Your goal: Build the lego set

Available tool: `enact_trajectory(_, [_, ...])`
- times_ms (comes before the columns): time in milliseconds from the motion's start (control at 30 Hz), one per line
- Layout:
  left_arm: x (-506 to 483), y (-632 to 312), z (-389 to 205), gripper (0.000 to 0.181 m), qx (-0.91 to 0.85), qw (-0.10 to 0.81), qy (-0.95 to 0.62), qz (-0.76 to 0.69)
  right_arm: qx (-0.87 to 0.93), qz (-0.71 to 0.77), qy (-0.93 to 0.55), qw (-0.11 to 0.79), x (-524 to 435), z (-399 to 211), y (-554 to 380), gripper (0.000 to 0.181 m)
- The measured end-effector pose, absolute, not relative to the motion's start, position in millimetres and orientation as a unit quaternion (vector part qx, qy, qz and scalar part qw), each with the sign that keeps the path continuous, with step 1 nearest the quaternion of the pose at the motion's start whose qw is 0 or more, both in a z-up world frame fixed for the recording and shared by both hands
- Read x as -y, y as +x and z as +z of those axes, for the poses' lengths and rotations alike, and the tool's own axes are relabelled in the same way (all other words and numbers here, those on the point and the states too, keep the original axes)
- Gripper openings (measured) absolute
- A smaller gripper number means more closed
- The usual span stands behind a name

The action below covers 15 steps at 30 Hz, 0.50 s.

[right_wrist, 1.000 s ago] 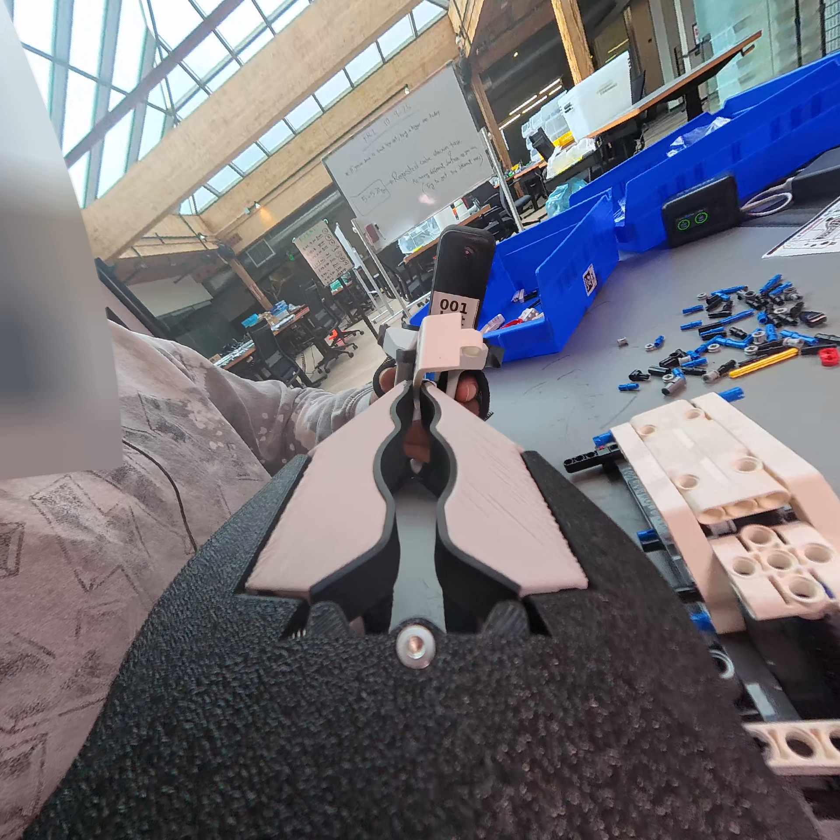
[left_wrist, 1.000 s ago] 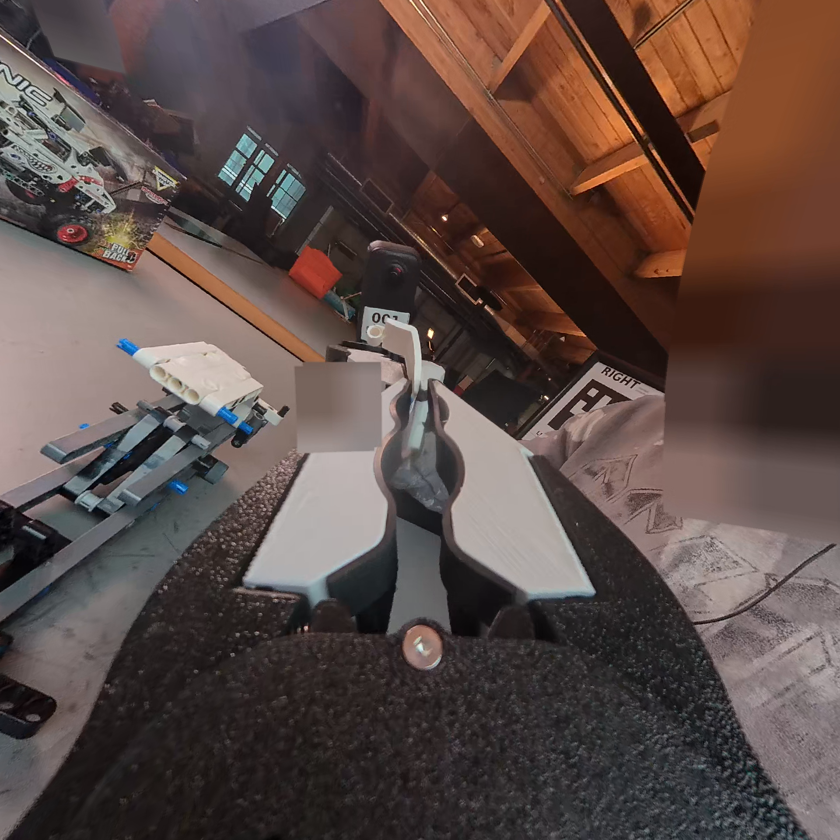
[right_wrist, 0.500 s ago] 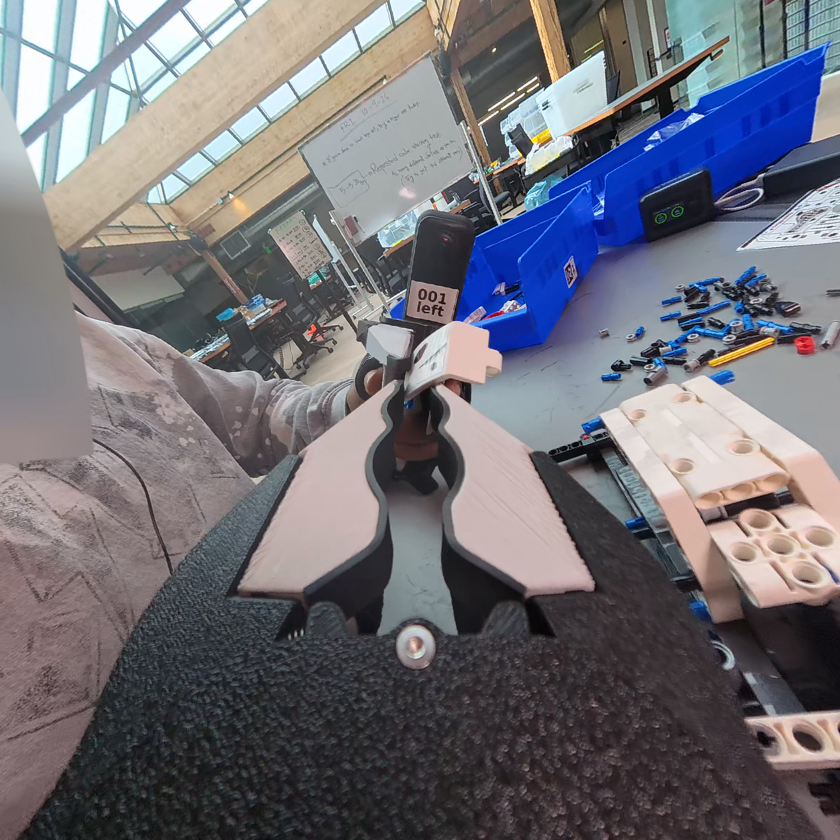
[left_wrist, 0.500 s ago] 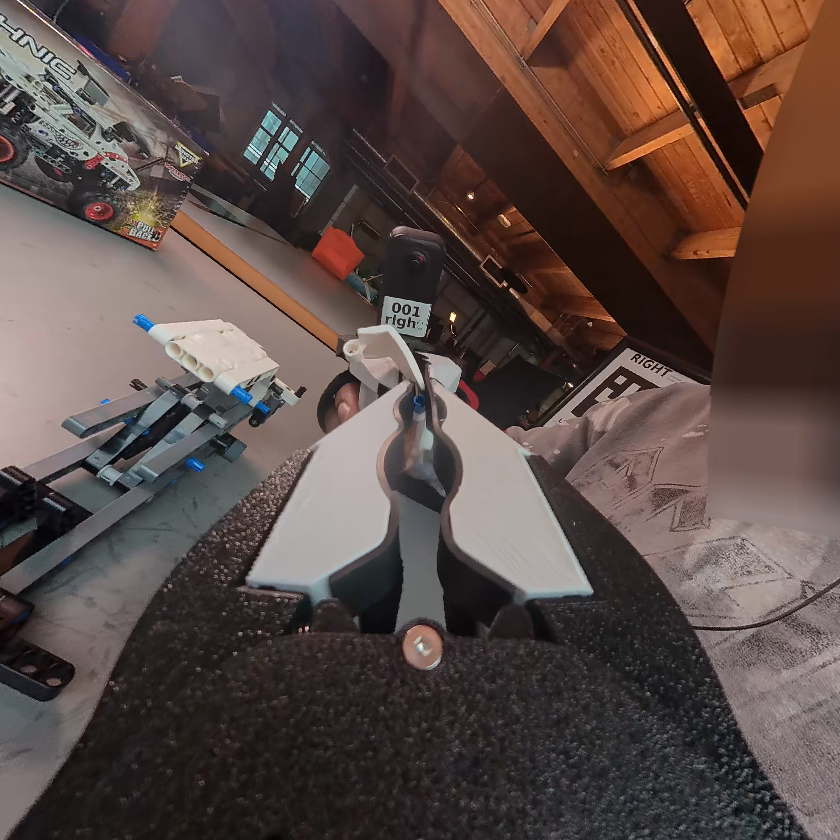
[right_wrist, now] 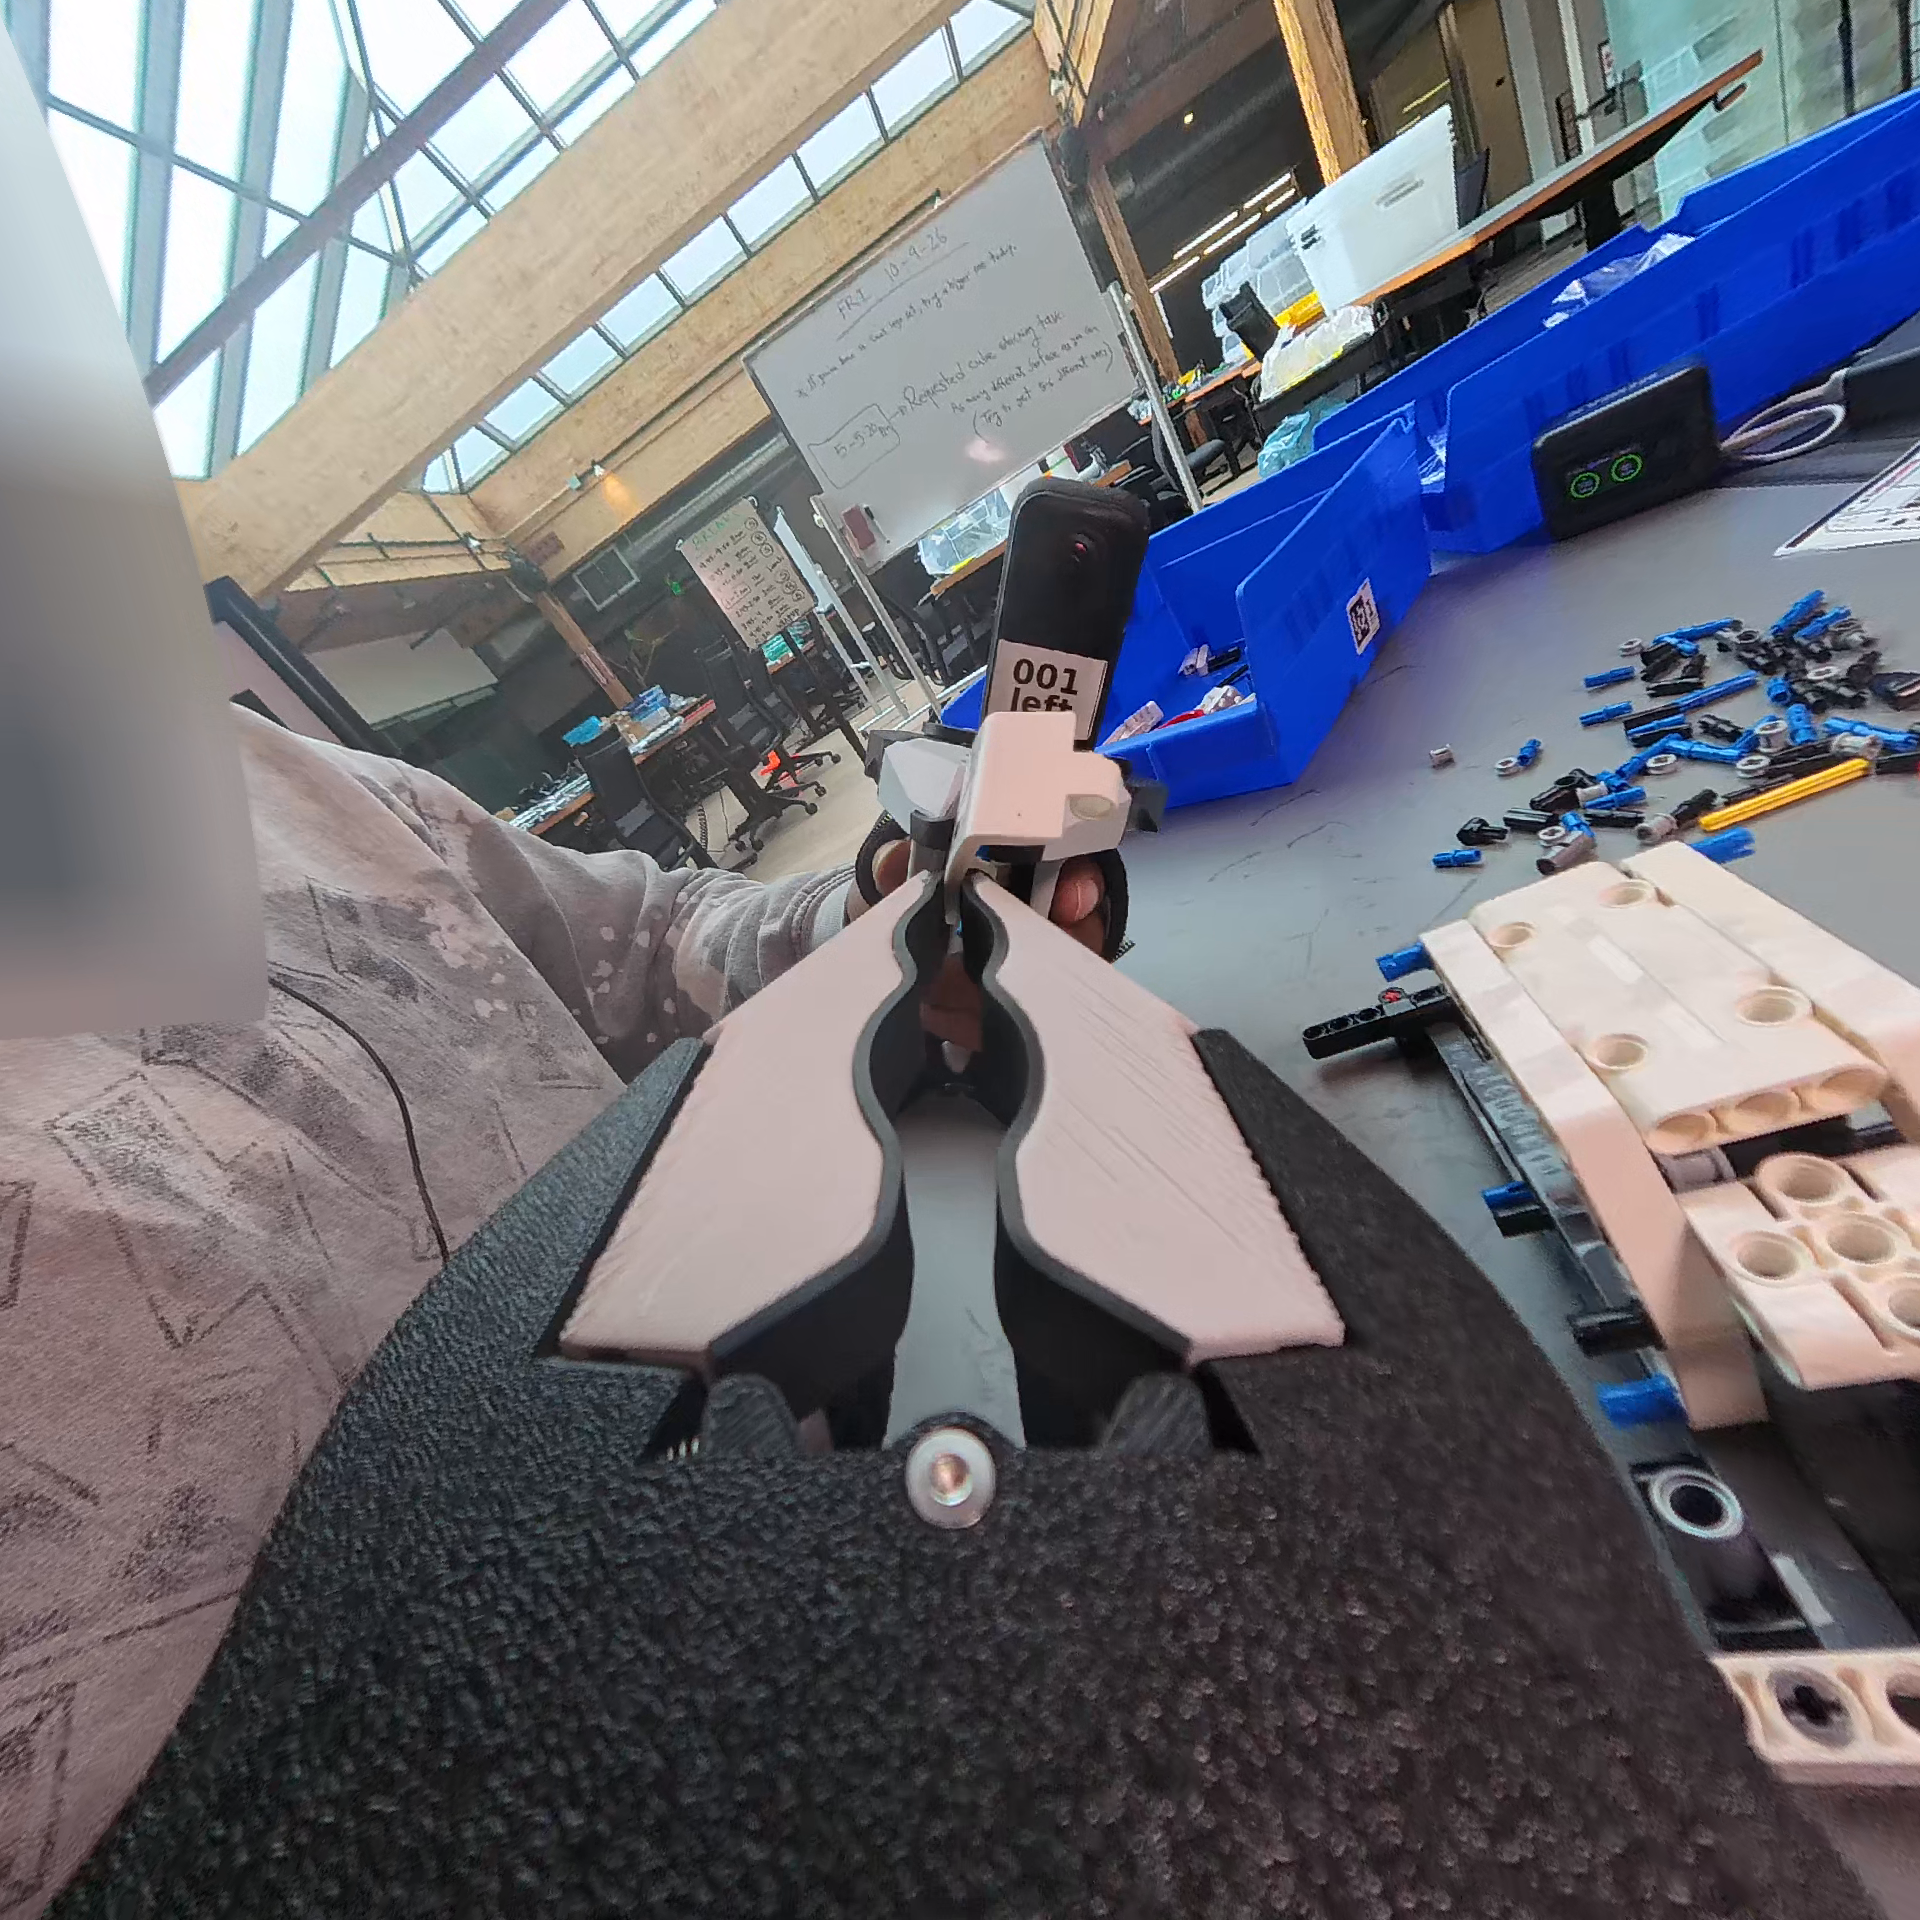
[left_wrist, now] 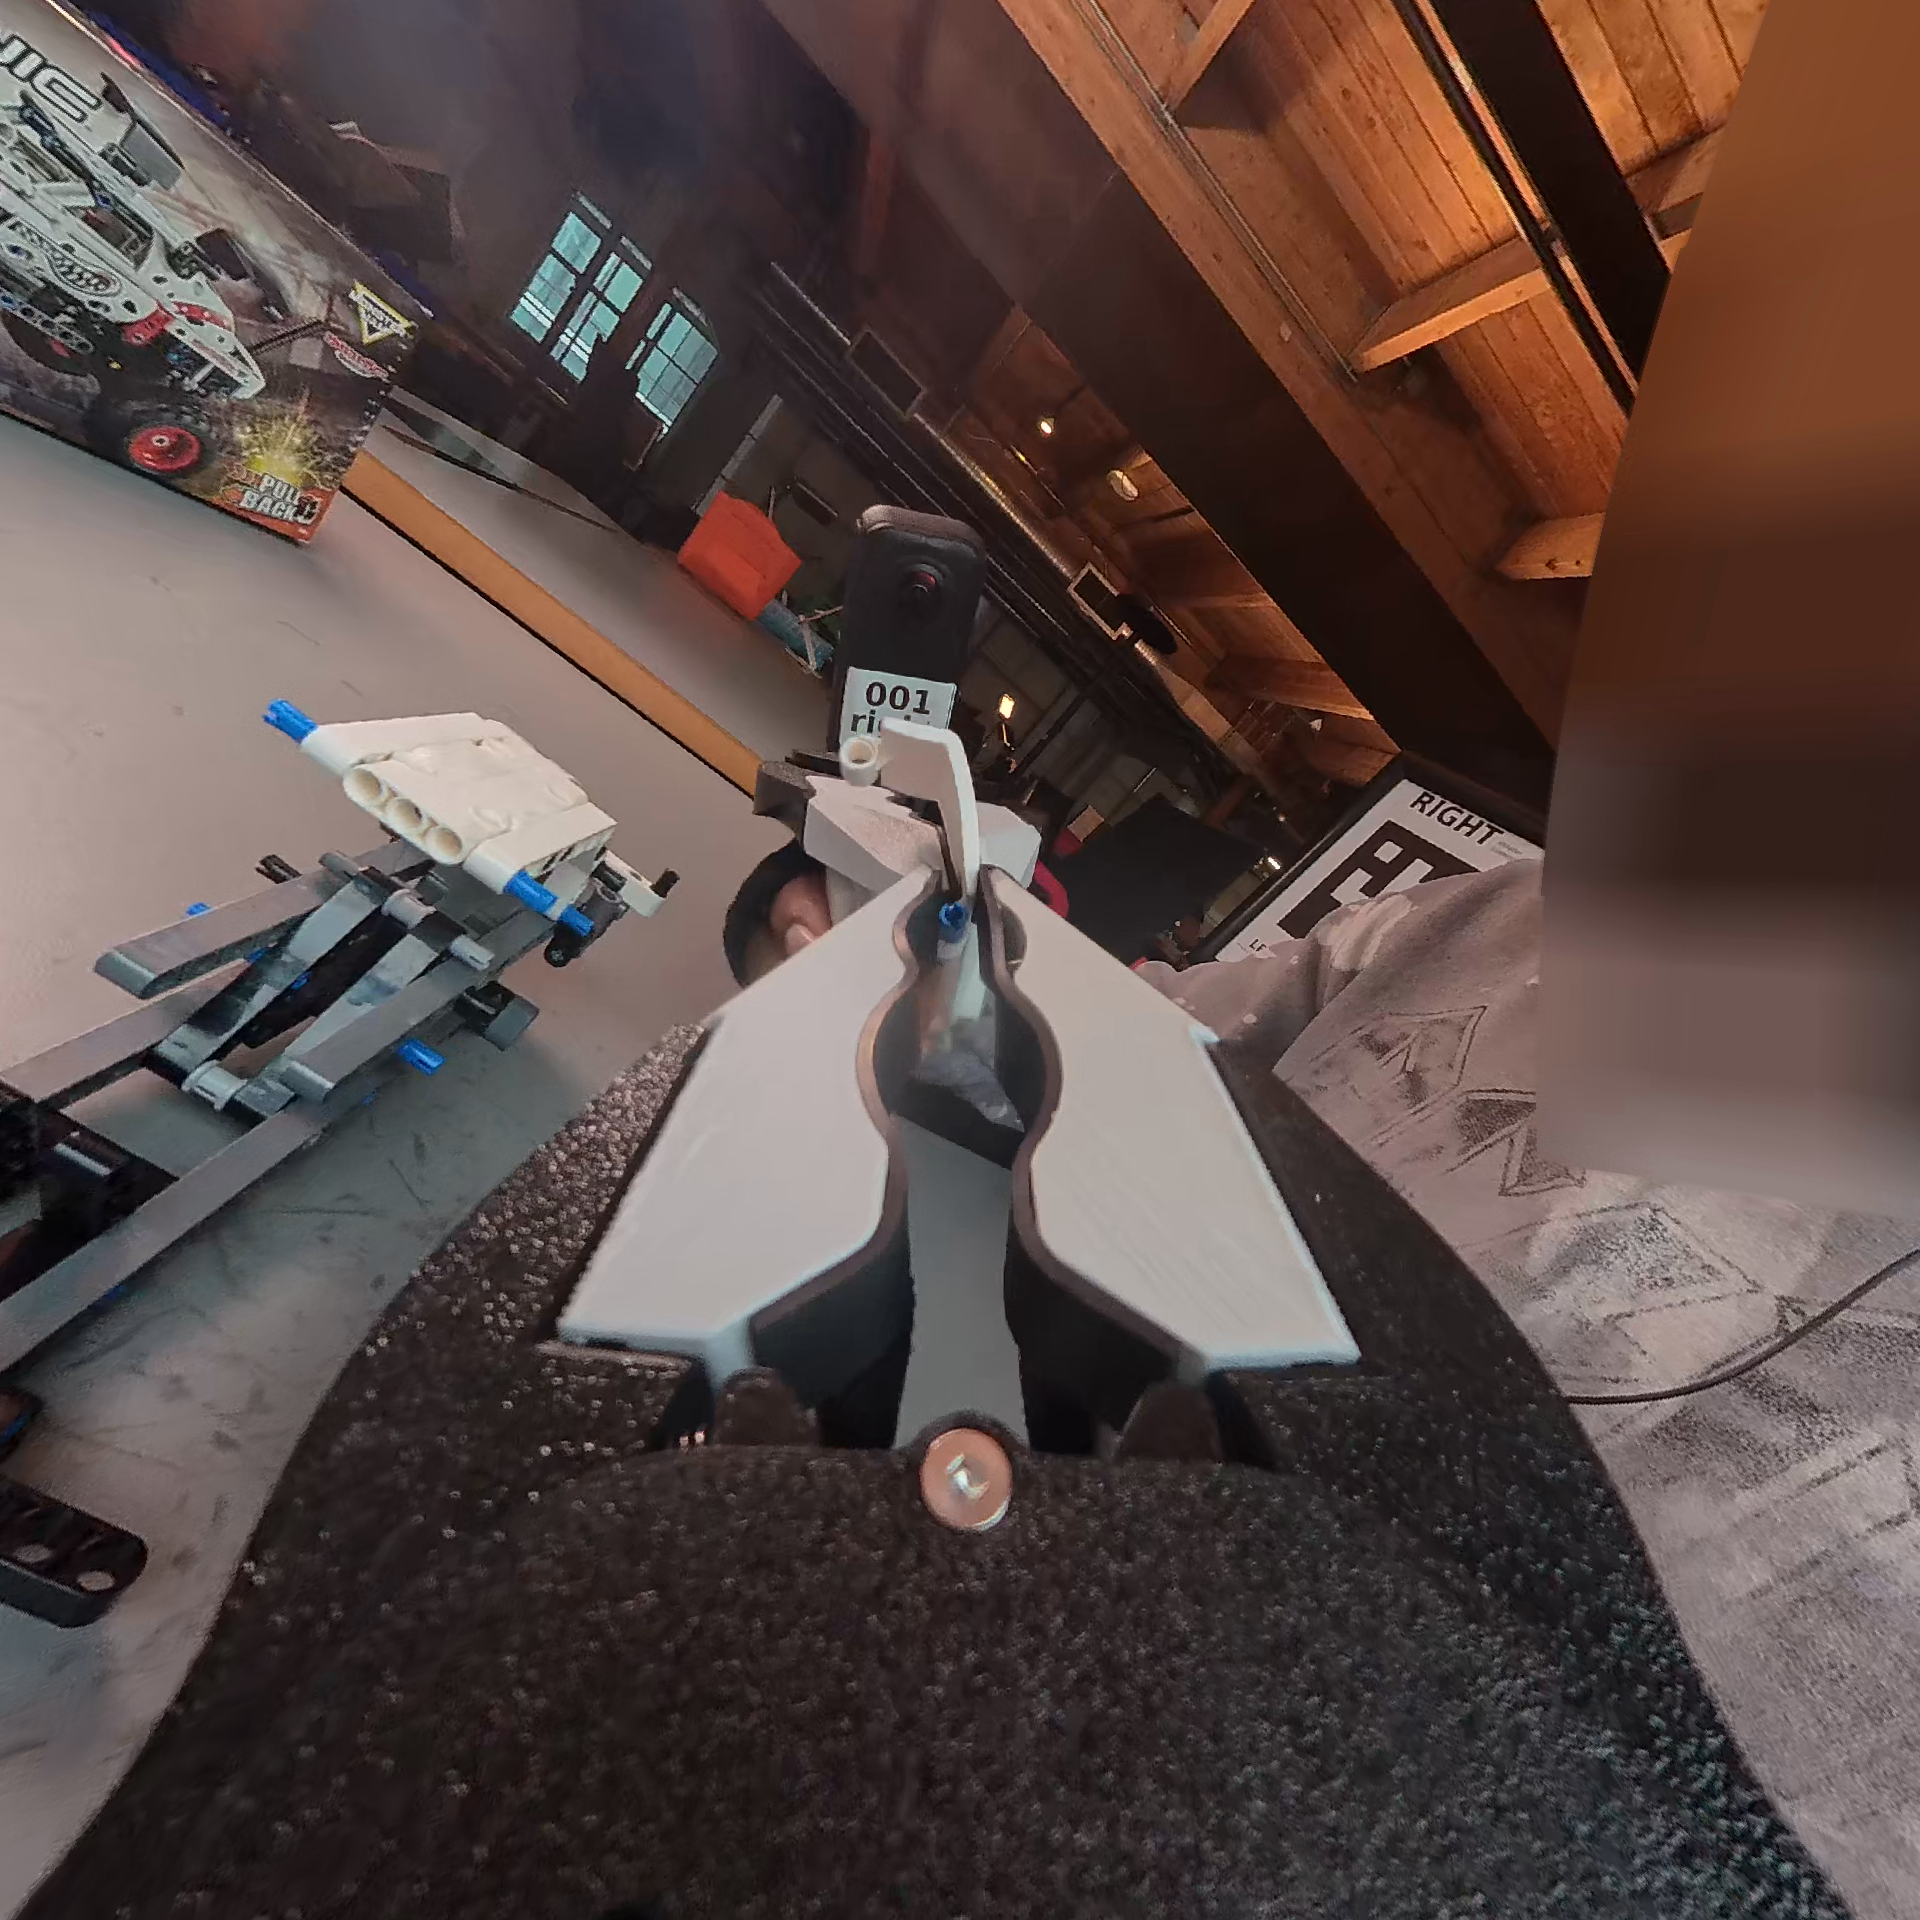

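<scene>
Both grippers are raised off the table and face each other tip to tip, each pinching a part of the same small white piece. Left gripper (left_wrist: pixel 951 883) has its jaws drawn together on a thin white panel (left_wrist: pixel 940 790) that stands up past the tips, with a blue pin (left_wrist: pixel 949 914) showing in the notch just behind them. Right gripper (right_wrist: pixel 961 883) is likewise closed; its tips seem to nip a dark stub under the same white panel (right_wrist: pixel 1039 795), though the contact point is too small to see clearly. A person's fingers (right_wrist: pixel 1081 894) wrap the far handle just beyond the panel, and a grey patterned sleeve (right_wrist: pixel 364 935) fills the space on that side.

The half-built truck frame (left_wrist: pixel 343 935) lies on the grey table (left_wrist: pixel 156 623), well apart from the held piece, with bare tabletop between it and the grippers. In the right wrist view its white body panels (right_wrist: pixel 1621 1039) lie close beside the gripper's black housing, so room on that side is tight. Loose blue and black pins (right_wrist: pixel 1714 727) are scattered farther out, short of the blue bins (right_wrist: pixel 1309 623) that line the table's far side. The set's box (left_wrist: pixel 177 291) stands near the table's far edge, beyond the frame. A black beam (left_wrist: pixel 52 1569) lies alone at the near edge of the left view.
</scene>
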<state>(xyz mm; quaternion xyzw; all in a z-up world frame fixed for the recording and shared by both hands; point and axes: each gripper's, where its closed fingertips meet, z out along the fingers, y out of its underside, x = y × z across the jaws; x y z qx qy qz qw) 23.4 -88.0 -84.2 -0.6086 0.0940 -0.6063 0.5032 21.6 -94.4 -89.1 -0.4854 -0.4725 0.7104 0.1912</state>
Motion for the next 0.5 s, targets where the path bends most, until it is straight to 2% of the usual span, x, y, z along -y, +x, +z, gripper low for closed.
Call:
enact_trajectory(100, [92, 25, -82, 0.003, -0.112, 0.499, -0.611, -0.604, 0.471, 0.715, -0.482, 0.186, 95, -88, 22, 0.006])
enact_trajectory(200, [97, 24, -80, 0.002, -0.121, 0.474, -0.603, -0.63, 0.494, 0.693, -0.485, 0.199, 89, -91, 26, 0.022])
enact_trajectory(367, [105, 30, -92, 0.003, -0.139, 0.414, -0.624, -0.648, 0.64, 0.535, -0.436, 0.338, 77, -104, 42, 0.046])
enact_trajectory(500, [114, 44, -106, 0.003, -0.163, 0.359, -0.645, -0.655, 0.693, 0.488, -0.375, 0.375, 97, -111, 43, 0.058])
